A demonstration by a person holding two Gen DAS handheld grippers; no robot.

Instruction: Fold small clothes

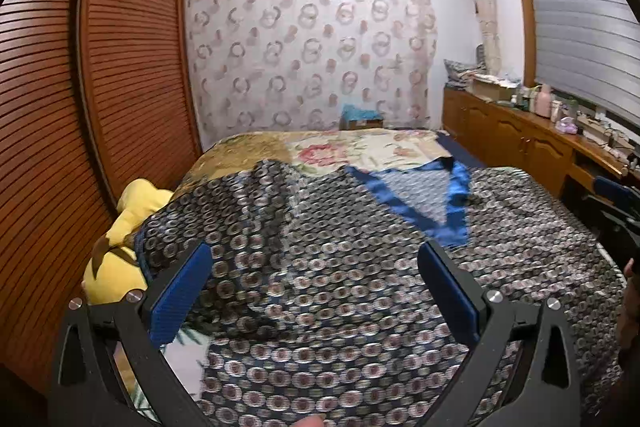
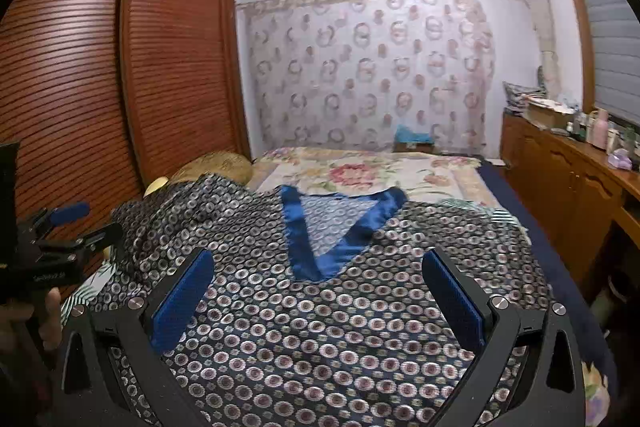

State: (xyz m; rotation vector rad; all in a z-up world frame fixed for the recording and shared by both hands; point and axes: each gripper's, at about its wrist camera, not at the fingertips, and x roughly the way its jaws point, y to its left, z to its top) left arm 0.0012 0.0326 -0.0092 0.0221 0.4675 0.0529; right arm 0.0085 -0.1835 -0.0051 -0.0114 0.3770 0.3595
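Observation:
A dark satin top (image 1: 320, 267) with a ring pattern and a blue V-neck trim (image 1: 420, 203) lies spread on the bed; it also shows in the right wrist view (image 2: 320, 307) with its blue collar (image 2: 320, 247). Its left sleeve is bunched up. My left gripper (image 1: 316, 287) is open and empty, hovering over the shirt's lower left part. My right gripper (image 2: 320, 291) is open and empty above the shirt's middle, just below the V-neck. The left gripper's body (image 2: 52, 243) shows at the left edge of the right wrist view.
The bed has a floral cover (image 1: 340, 151). A yellow plush toy (image 1: 120, 239) lies at the bed's left edge by the wooden slatted wardrobe (image 1: 100, 87). A wooden cabinet (image 1: 520, 139) with bottles runs along the right wall. A patterned curtain (image 1: 308, 51) hangs behind.

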